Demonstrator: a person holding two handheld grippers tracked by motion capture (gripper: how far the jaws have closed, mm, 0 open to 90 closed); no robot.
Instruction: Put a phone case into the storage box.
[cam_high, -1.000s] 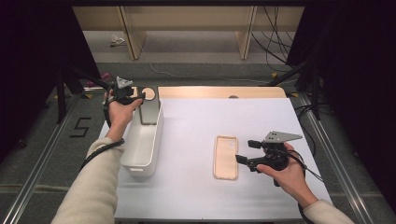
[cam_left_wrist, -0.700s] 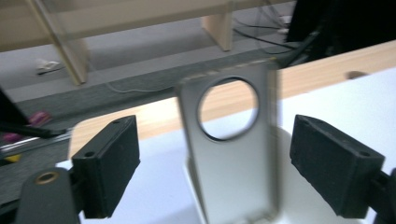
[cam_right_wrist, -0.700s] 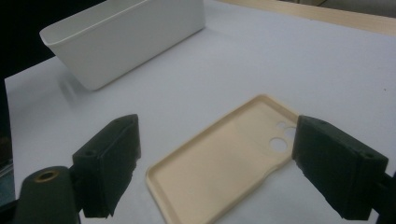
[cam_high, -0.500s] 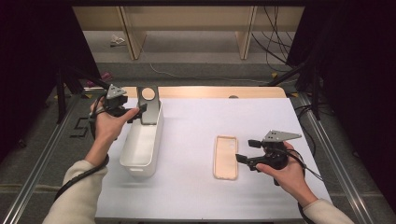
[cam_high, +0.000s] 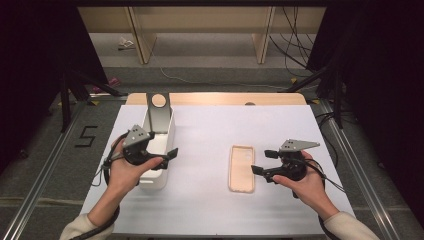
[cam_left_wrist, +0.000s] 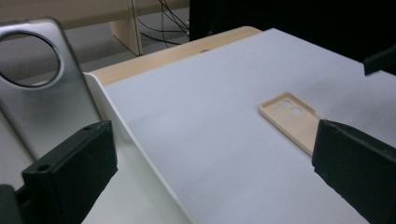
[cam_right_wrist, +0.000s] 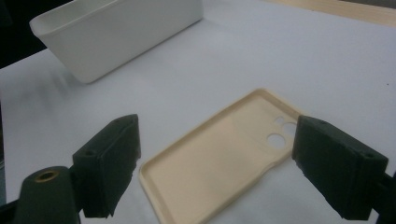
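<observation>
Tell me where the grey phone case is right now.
In the high view the grey phone case stands propped in the far end of the white bin, at table left, beyond the left gripper.

grey phone case (cam_left_wrist: 42, 88) cut off at left edge, lower end hidden inside white bin (cam_high: 161, 150) — beige case (cam_left_wrist: 294, 119) partly behind jaw

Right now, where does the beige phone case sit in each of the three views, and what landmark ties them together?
High view: the beige phone case lies flat on the white table cover, right of centre, just left of the right gripper.
Left gripper view: at the right, partly behind the right-hand jaw.
Right gripper view: low centre, between the two open jaws.
Shared landmark: the white bin.
</observation>
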